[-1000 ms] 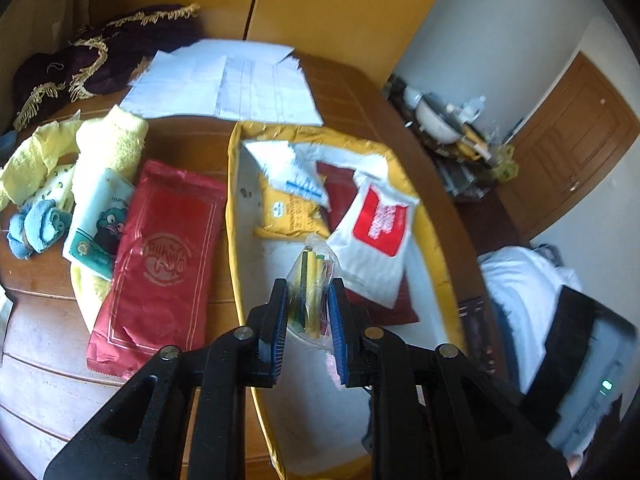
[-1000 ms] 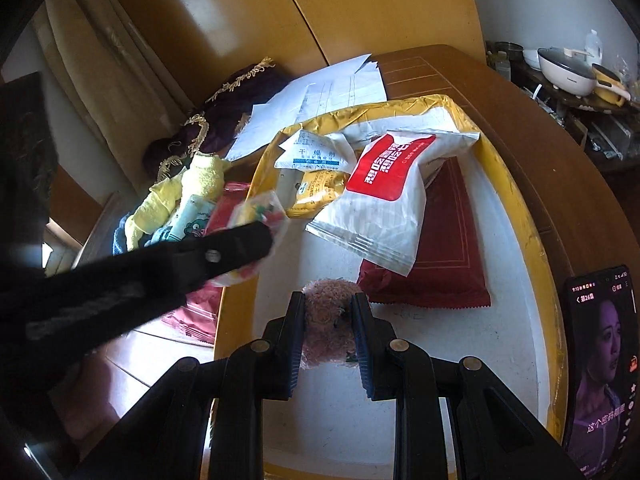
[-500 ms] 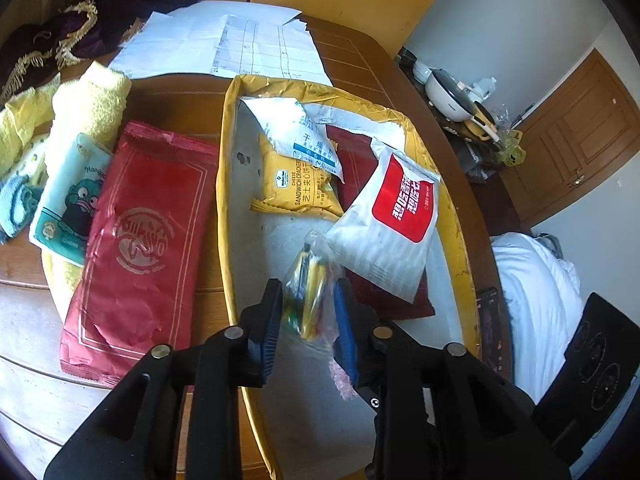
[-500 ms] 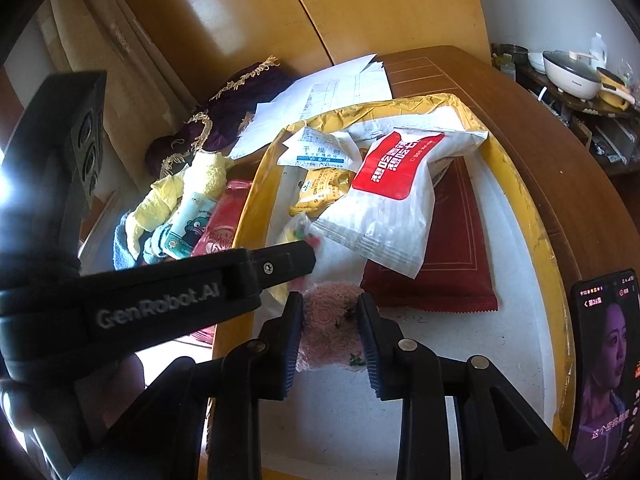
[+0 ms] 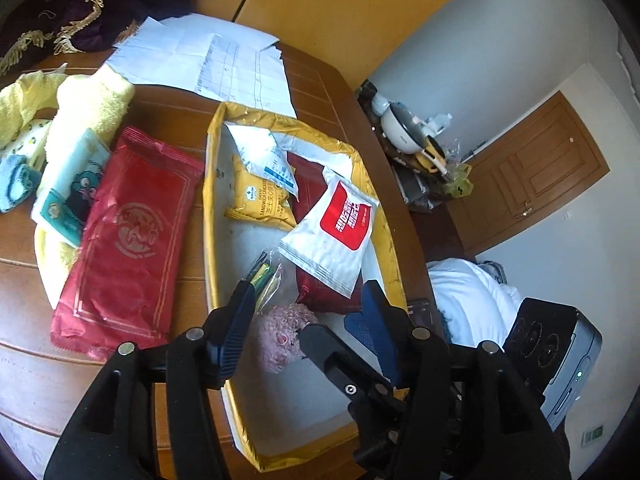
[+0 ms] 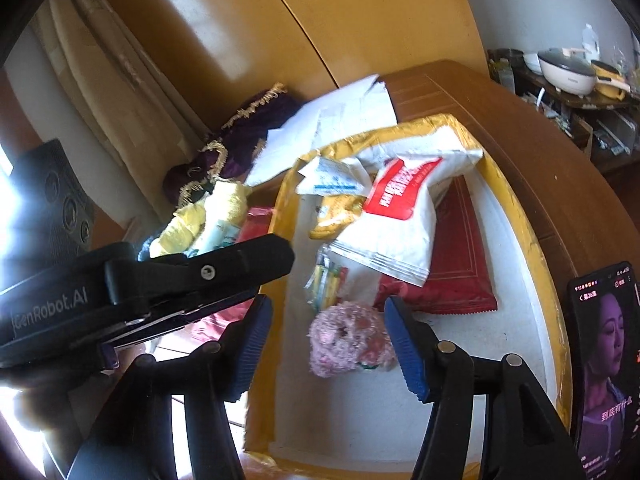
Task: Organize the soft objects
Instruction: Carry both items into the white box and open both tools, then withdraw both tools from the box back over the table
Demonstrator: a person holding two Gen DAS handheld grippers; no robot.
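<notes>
Pink fuzzy pom-pom [image 6: 347,338]: lies loose on the white floor of the tray, between the two blue pads of the right gripper without touching either; in the left wrist view [image 5: 280,334] it sits partly behind the right gripper's black finger.
Clear plastic packet of yellow and green sticks [image 6: 326,282]: rests on the tray floor just behind the pom-pom, its far end tucked under the white pouch; free of both claws [image 5: 265,276].
Right gripper [image 6: 328,344]: jaws spread wide, empty, low over the tray's near half.
Left gripper [image 5: 310,320]: jaws spread wide, holding nothing, above the tray's near left edge.
Yellow-rimmed white tray [image 5: 210,216]: on the brown wooden table [image 5: 24,384].
White pouch with a red label [image 5: 334,232]: leans across a dark red flat packet [image 6: 460,264] inside the tray.
Yellow snack bag [image 5: 260,200]: at the tray's far end, under a white-and-blue sachet [image 5: 266,156].
Large red foil packet [image 5: 124,244]: on the table left of the tray, beside a yellow towel [image 5: 92,108].
Phone with a lit screen [image 6: 604,360]: just right of the tray.
</notes>
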